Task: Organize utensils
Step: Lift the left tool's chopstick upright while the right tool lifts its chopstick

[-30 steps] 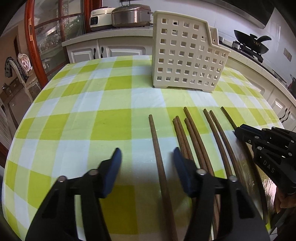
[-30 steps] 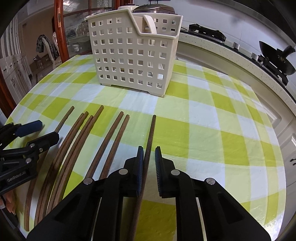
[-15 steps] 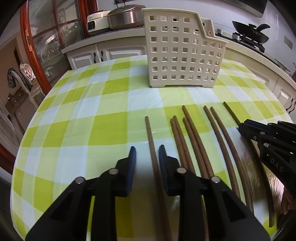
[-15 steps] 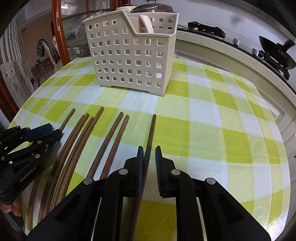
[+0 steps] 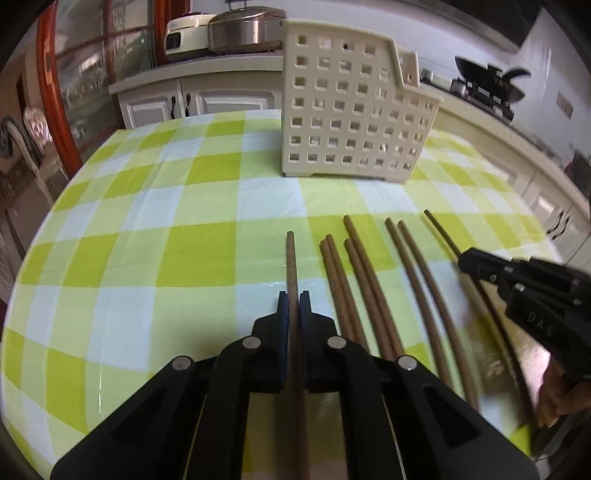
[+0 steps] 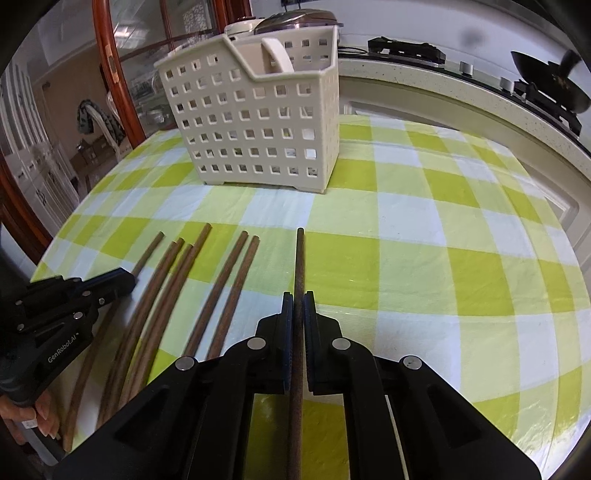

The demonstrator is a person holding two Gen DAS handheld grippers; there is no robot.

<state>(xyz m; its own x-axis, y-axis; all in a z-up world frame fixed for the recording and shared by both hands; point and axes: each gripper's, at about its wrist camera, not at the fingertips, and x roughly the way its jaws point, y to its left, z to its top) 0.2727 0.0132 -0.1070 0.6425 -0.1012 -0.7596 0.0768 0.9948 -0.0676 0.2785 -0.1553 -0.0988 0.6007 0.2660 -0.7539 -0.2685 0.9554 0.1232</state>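
Several brown wooden chopsticks lie side by side on the green-and-white checked tablecloth. My left gripper [image 5: 294, 297] is shut on the leftmost chopstick [image 5: 290, 258]; it also shows in the right wrist view [image 6: 122, 280]. My right gripper [image 6: 298, 297] is shut on the rightmost chopstick [image 6: 299, 258]; it also shows in the left wrist view [image 5: 465, 260]. The loose chopsticks [image 5: 354, 273] [image 6: 177, 288] lie between the two grippers. A cream perforated utensil basket [image 5: 354, 110] [image 6: 258, 118] stands upright beyond the chopstick tips, with a cream handle [image 6: 277, 55] inside it.
The round table's edge [image 6: 554, 206] curves close on the right. A kitchen counter with rice cookers [image 5: 236, 29] and a stove with a wok [image 6: 554, 92] lies behind. A wooden-framed glass cabinet [image 5: 55, 92] stands at the left.
My left gripper has closed from wide open onto the leftmost chopstick. My right gripper has stayed shut on its chopstick and risen slightly nearer the basket.
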